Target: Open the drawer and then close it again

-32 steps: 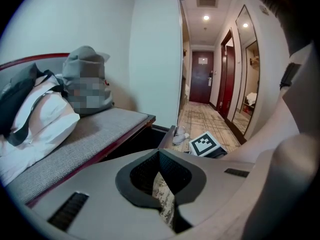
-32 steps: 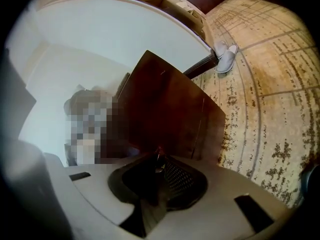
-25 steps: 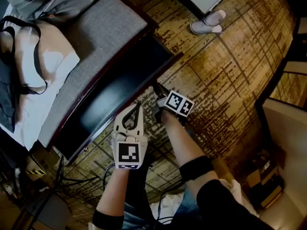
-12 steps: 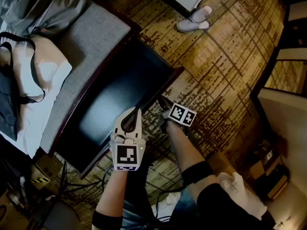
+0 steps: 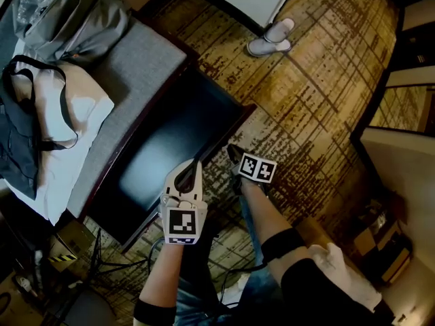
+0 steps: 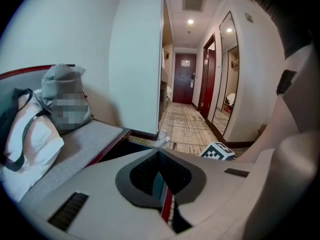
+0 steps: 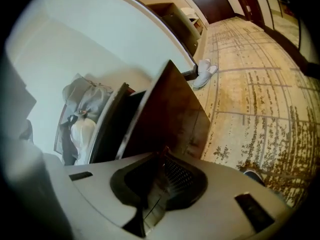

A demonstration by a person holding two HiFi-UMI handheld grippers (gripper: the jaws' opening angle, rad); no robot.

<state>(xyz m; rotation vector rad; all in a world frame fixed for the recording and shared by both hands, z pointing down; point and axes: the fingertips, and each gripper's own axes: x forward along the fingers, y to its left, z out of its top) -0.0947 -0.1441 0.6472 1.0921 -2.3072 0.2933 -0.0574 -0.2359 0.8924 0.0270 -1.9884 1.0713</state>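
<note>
The dark drawer (image 5: 170,148) stands pulled out from under the grey-cushioned bench (image 5: 129,80); its inside looks empty. My right gripper (image 5: 233,152) reaches the drawer's front panel (image 7: 170,109) near its right corner. Its jaws have just been closing, and their tips (image 7: 165,151) meet on the panel's top edge. My left gripper (image 5: 196,162) hovers at the same front edge, a little to the left, shut with nothing in it. Its tips (image 6: 159,151) are together in the left gripper view, with the right gripper's marker cube (image 6: 218,151) beyond them.
A white bag with dark straps (image 5: 41,114) and a grey bag (image 5: 75,12) lie on the bench. A pair of slippers (image 5: 270,36) sits on the patterned carpet past the drawer. Cables (image 5: 102,257) trail on the floor at the lower left.
The drawer has slid further out from under the bench, with my right gripper at its front edge. My left gripper rose slightly alongside it, still shut.
</note>
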